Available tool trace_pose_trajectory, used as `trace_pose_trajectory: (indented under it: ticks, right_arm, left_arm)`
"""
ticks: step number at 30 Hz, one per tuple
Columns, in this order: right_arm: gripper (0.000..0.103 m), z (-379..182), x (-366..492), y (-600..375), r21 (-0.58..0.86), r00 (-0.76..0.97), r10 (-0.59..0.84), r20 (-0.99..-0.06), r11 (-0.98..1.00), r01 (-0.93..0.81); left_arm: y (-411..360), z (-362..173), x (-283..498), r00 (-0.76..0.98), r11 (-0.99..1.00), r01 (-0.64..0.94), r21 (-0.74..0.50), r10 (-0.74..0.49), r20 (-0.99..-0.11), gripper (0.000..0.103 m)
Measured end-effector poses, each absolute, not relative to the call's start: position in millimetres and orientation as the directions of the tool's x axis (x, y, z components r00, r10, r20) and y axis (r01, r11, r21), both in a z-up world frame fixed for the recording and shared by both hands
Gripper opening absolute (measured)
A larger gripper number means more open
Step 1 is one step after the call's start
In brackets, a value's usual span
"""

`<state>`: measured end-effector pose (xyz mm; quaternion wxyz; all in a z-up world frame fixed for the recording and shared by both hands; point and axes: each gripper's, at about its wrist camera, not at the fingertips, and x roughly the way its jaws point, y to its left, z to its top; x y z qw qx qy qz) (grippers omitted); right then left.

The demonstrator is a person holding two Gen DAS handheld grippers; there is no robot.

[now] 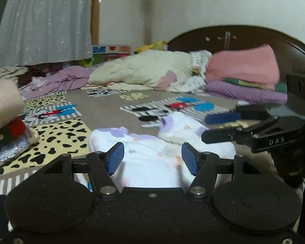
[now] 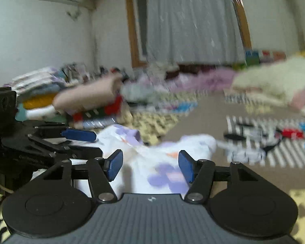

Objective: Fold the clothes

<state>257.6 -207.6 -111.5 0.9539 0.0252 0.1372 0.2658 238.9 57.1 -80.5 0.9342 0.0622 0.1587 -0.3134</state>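
A white garment with lilac and orange patches (image 1: 152,154) lies crumpled on the patterned bed cover; it also shows in the right wrist view (image 2: 158,162). My left gripper (image 1: 152,157) is open, its blue pads either side of the garment, just above it. My right gripper (image 2: 150,165) is open too, over the same garment. The right gripper shows from the side at the right of the left wrist view (image 1: 223,124), and the left gripper shows at the left of the right wrist view (image 2: 79,135). Neither holds cloth.
A stack of folded clothes (image 2: 91,101) stands to the left, also in the left wrist view (image 1: 4,109). A cream quilt (image 1: 144,69), pink and purple bedding (image 1: 244,69) and a dark headboard (image 1: 233,36) lie beyond. Curtains (image 2: 193,20) hang behind.
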Motion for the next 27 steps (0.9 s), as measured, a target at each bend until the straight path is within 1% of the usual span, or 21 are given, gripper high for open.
trace_pose_trajectory:
  ticks: [3,5,7,9,11,13,16,20,24,25,27]
  right_arm:
    - [0.06,-105.0,237.5,-199.2,0.044,0.82,0.518,-0.245,0.851,-0.524]
    - [0.06,-108.1,232.2,-194.0,0.024,0.814,0.521,-0.257,0.846,-0.533]
    - [0.059,-118.3,237.6,-191.6,0.029,0.802,0.512,-0.308,0.847,-0.53]
    - [0.059,-133.5,248.9,-193.8,0.068,0.779,0.515,-0.356,0.846,-0.528]
    - [0.06,-138.8,262.7,-201.9,0.162,0.753,0.548,-0.363,0.833,-0.528]
    - [0.06,-144.1,276.6,-205.6,0.22,0.725,0.574,-0.38,0.818,-0.532]
    - [0.06,-152.3,288.1,-207.7,0.25,0.711,0.591,-0.381,0.806,-0.536]
    - [0.06,-154.8,287.3,-207.5,0.249,0.707,0.598,-0.377,0.801,-0.544]
    - [0.06,-153.7,292.2,-211.5,0.266,0.691,0.612,-0.385,0.791,-0.551]
    - [0.06,-150.8,290.2,-209.4,0.245,0.694,0.603,-0.393,0.796,-0.554]
    - [0.06,-142.1,283.8,-204.2,0.202,0.703,0.58,-0.411,0.81,-0.55]
  left_arm:
    - [48.9,-97.2,243.4,0.722,0.784,0.62,0.019,-0.561,-0.405,0.062]
    - [49.0,-106.2,254.5,0.714,0.79,0.613,-0.001,-0.555,-0.427,0.061]
    - [49.4,-114.9,265.9,0.707,0.796,0.604,-0.023,-0.549,-0.446,0.062]
    - [49.8,-123.5,277.3,0.698,0.802,0.595,-0.044,-0.544,-0.466,0.064]
    - [47.2,-128.9,288.0,0.69,0.802,0.594,-0.057,-0.545,-0.476,0.065]
    - [46.4,-130.1,294.1,0.681,0.798,0.599,-0.061,-0.548,-0.485,0.065]
    - [50.8,-132.0,297.2,0.665,0.791,0.605,-0.092,-0.566,-0.487,0.066]
    - [54.4,-133.8,298.9,0.65,0.782,0.609,-0.131,-0.587,-0.482,0.067]
    - [50.2,-126.8,289.2,0.669,0.784,0.614,-0.09,-0.578,-0.467,0.068]
    - [53.1,-121.0,285.5,0.673,0.78,0.618,-0.1,-0.59,-0.447,0.067]
    - [63.9,-101.1,280.4,0.693,0.779,0.608,-0.156,-0.616,-0.375,0.067]
